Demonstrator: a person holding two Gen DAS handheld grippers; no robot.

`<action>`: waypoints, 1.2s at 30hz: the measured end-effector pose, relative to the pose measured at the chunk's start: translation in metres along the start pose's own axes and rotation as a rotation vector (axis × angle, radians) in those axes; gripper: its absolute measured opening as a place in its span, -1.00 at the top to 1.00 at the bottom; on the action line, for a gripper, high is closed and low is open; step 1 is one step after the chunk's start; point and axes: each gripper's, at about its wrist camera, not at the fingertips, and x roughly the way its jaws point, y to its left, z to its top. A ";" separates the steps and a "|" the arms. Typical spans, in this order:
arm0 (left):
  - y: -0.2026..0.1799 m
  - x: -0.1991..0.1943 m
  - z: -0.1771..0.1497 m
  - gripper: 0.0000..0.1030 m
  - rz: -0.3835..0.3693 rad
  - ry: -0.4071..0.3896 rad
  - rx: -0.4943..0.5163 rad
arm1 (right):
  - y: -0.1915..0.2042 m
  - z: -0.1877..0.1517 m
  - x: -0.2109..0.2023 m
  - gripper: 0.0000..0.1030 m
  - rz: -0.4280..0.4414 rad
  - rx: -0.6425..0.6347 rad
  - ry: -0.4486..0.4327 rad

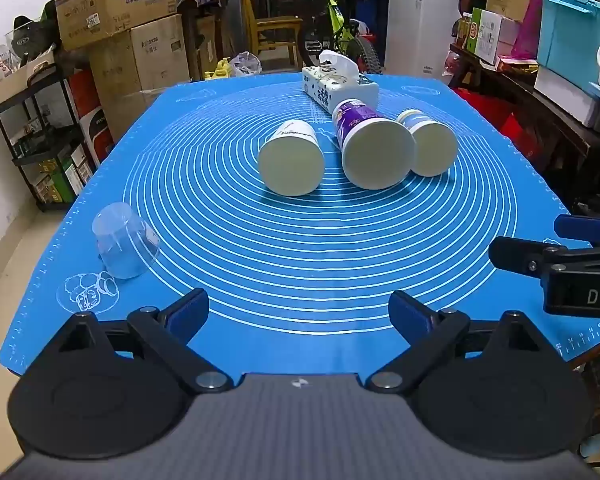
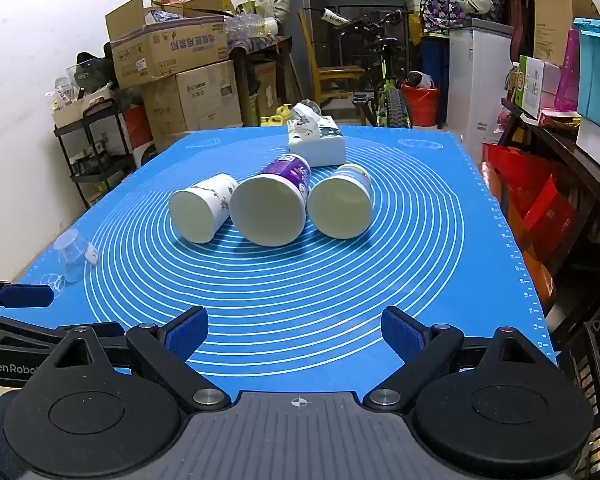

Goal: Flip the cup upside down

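Left hand-held gripper (image 1: pixel 299 316) spread wide, empty, hovering over near edge of surface (image 1: pixel 300 272). Right hand-held gripper (image 2: pixel 295 330) likewise spread, holding nothing, also at near edge; seen side-on at right in left wrist view. Blue mat covering surface. Clear plastic cup (image 1: pixel 125 240) near the near-left corner, already mouth-down by the look. Mid-surface: three paper cups on their sides, mouths facing the cameras — white cup (image 1: pixel 292 160) on left, purple cup (image 1: pixel 374 152) in middle, small cup (image 1: pixel 430 144) on right; purple cup just beside both, contact unclear. Tissue box (image 1: pixel 342 86) behind, toward far edge, close to purple cup's base. Step judged: pre-grasp, no cup picked yet; which cup comes first not tellable. Next likely needs: reach forward, close on one cup's wall, lift, rotate rim down, set on mat clear of neighbours.
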 end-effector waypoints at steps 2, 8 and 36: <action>0.000 0.000 0.000 -0.86 -0.011 0.004 -0.007 | 0.000 0.000 0.000 -0.82 0.000 0.000 -0.001; -0.003 0.002 -0.003 -0.86 -0.012 0.008 -0.002 | 0.000 0.000 0.000 -0.82 -0.003 -0.003 0.000; -0.004 0.004 -0.001 -0.86 -0.026 0.025 0.003 | -0.001 0.000 0.001 -0.82 -0.009 -0.010 0.009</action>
